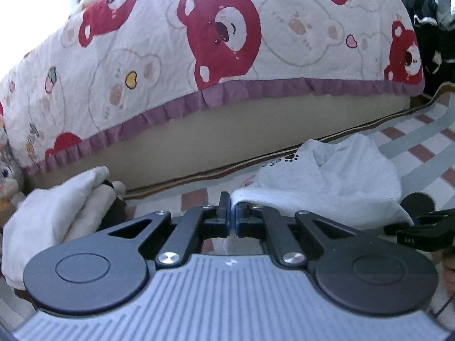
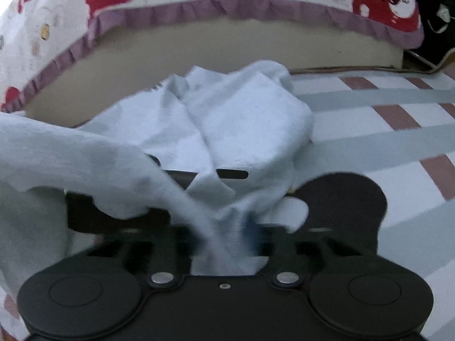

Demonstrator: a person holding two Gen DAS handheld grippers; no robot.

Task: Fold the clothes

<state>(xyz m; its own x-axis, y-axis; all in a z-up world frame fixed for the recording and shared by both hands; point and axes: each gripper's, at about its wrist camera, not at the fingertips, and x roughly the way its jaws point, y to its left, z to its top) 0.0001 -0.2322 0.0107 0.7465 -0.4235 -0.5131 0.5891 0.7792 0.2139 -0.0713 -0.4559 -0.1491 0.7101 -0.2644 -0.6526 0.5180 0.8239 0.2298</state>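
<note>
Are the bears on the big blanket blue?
No, the bears printed on the white blanket are red, and its frilly edge is purple.

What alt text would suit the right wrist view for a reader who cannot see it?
The right gripper pinches a bunched fold of a pale blue garment that drapes over its fingers. Beyond lie a checked mat and a bear-print quilt with a purple frill.

The right gripper (image 2: 227, 233) has its jaws closed on a bunch of the pale blue garment (image 2: 241, 122), which heaps up just beyond it on the checked mat (image 2: 398, 119). Behind the garment hangs the bear-print bedspread (image 2: 71, 22) with its purple frill.
</note>
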